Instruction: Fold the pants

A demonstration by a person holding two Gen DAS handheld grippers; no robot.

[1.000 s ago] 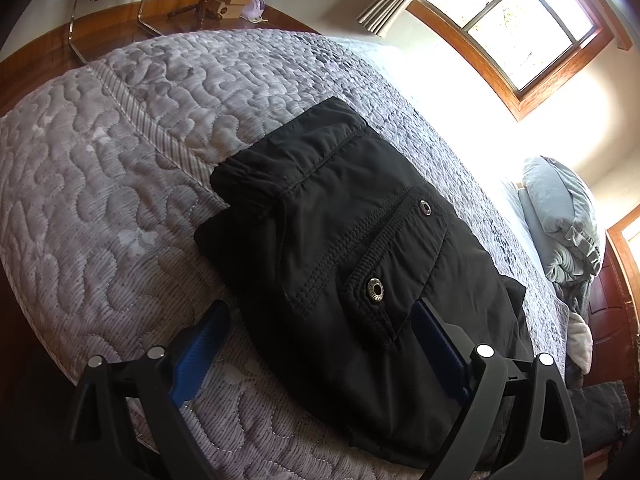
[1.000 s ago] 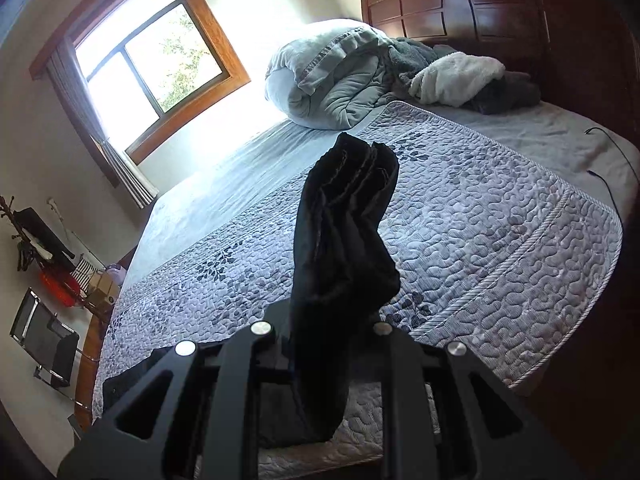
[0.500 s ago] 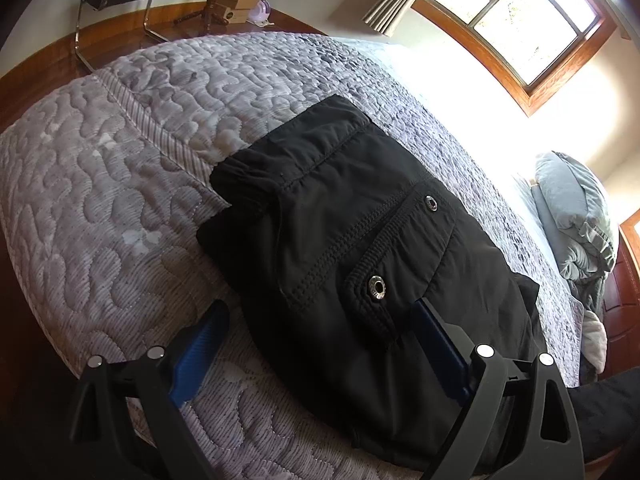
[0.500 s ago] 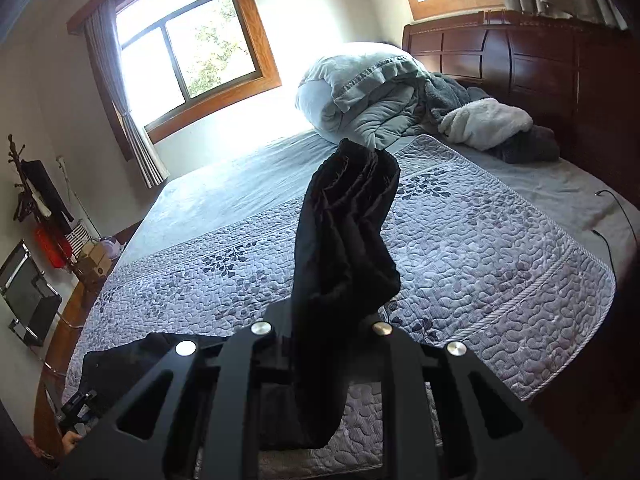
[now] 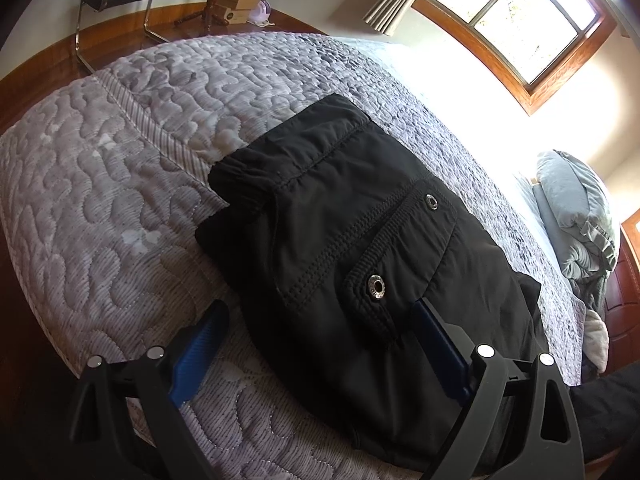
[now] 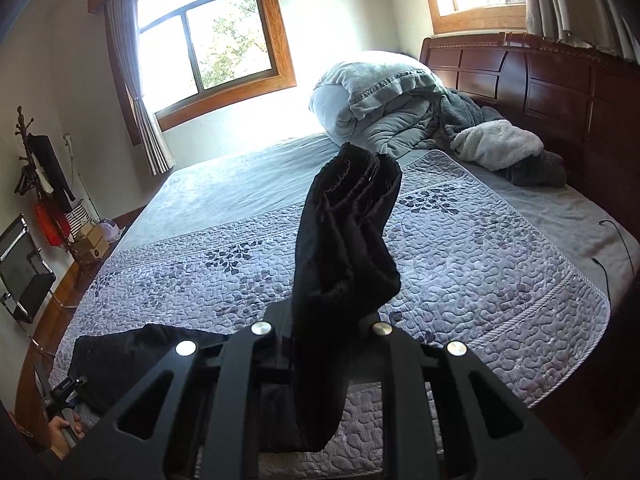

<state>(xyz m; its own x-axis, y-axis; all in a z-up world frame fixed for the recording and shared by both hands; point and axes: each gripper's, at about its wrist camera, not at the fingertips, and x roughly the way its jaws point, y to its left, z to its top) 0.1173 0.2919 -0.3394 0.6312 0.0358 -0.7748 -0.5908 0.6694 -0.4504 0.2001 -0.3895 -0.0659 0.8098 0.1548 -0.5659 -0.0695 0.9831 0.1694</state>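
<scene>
Black pants (image 5: 360, 248) folded flat on quilted bed cover (image 5: 120, 200), leg end bunched and lifted, clamped in right claw (image 6: 320, 320); left claw (image 5: 320, 340) spread wide, straddling pocket edge, gripping nothing
</scene>
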